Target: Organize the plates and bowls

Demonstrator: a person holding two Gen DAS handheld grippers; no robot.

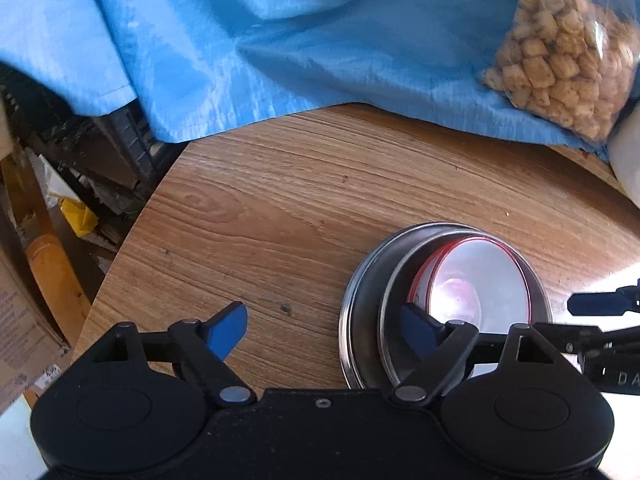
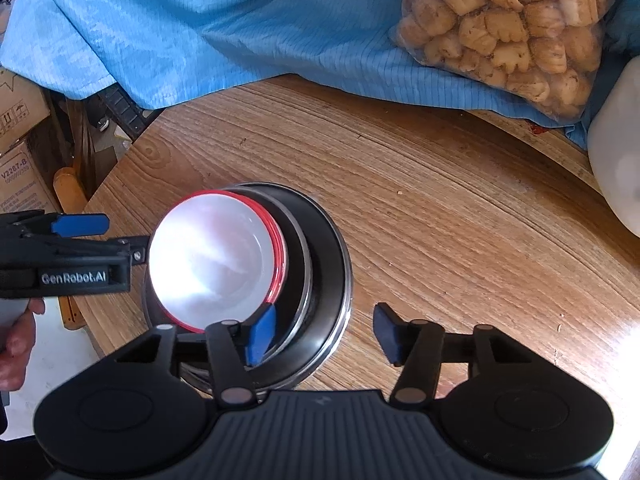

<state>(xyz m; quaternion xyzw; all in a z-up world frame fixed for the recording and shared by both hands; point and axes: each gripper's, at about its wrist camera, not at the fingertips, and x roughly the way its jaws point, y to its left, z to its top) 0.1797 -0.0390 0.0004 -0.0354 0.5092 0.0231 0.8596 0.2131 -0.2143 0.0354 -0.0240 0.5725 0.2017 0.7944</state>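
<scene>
A red-rimmed bowl with a white inside (image 1: 480,280) (image 2: 216,260) sits nested in a metal bowl (image 1: 390,308) (image 2: 298,264), which rests on a steel plate (image 1: 360,284) (image 2: 338,264) on the round wooden table (image 1: 280,200) (image 2: 440,220). My left gripper (image 1: 324,330) is open and empty; its right finger is over the stack's near edge, its left finger over bare wood. It also shows in the right wrist view (image 2: 80,236), left of the stack. My right gripper (image 2: 324,334) is open and empty, its left finger at the stack's near rim. It shows at the right edge of the left wrist view (image 1: 600,320).
A blue cloth (image 1: 280,40) (image 2: 240,20) covers the far side of the table. A clear bag of biscuits (image 1: 568,52) (image 2: 512,24) lies on it at the far right. A white object (image 2: 616,160) stands at the right edge. Boxes and clutter (image 1: 40,240) lie beyond the table's left edge.
</scene>
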